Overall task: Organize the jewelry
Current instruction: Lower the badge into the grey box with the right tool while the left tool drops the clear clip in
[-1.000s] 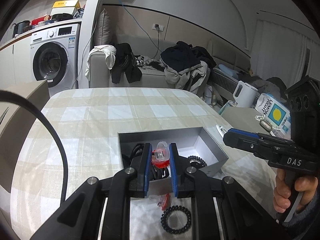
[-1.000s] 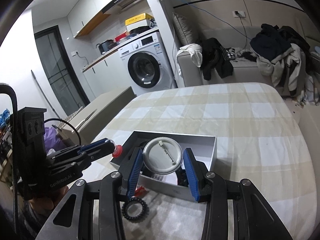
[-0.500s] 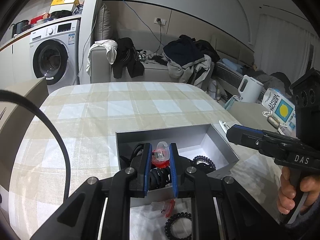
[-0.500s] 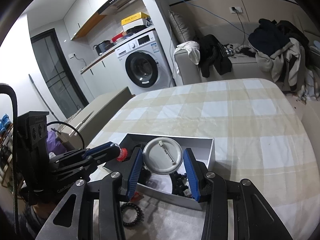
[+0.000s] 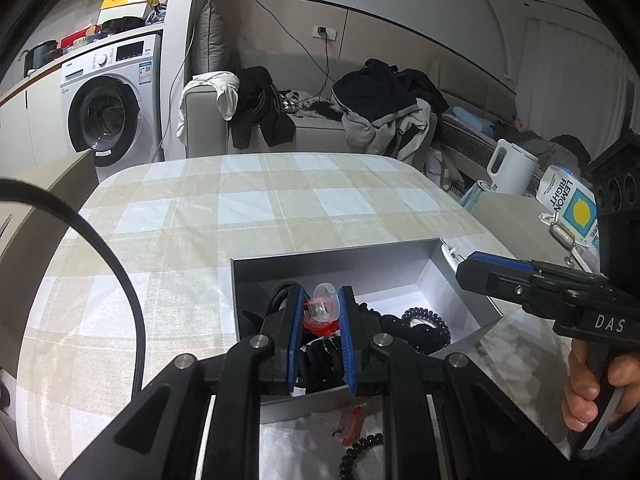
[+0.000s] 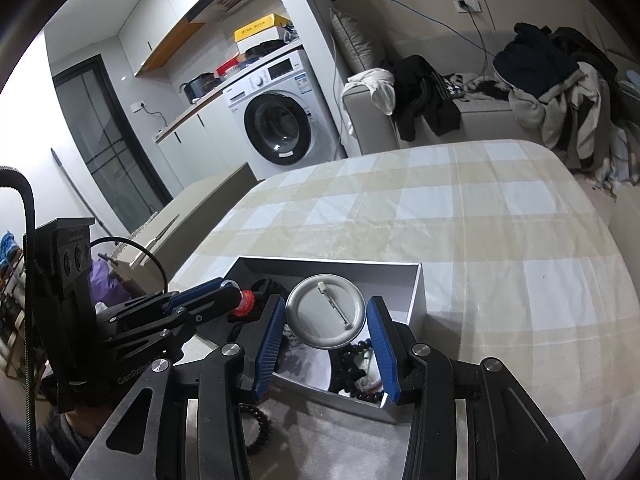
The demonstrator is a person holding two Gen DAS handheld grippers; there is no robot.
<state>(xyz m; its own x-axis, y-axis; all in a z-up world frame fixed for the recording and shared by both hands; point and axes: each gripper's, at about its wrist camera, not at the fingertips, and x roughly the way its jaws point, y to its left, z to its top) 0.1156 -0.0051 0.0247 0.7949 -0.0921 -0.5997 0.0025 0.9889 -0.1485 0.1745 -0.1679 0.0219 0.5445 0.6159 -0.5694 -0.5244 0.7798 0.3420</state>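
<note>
Left gripper (image 5: 320, 312) pinches a small red-and-clear clip (image 5: 321, 312), low centre of the left view, over the grey box (image 5: 340, 266); right gripper (image 6: 326, 320) clamps a round pin badge (image 6: 326, 312) by its rim, lower centre of the right view, also above the box. Both look light and rigid. The clip's plastic is probably slick and brittle, so grip it mid-body; the badge's edge may slip, so hold it across its widest part.

A washing machine (image 5: 106, 110) stands beside a clothes-strewn sofa (image 5: 320, 132); kettle (image 5: 512, 170) at right.
</note>
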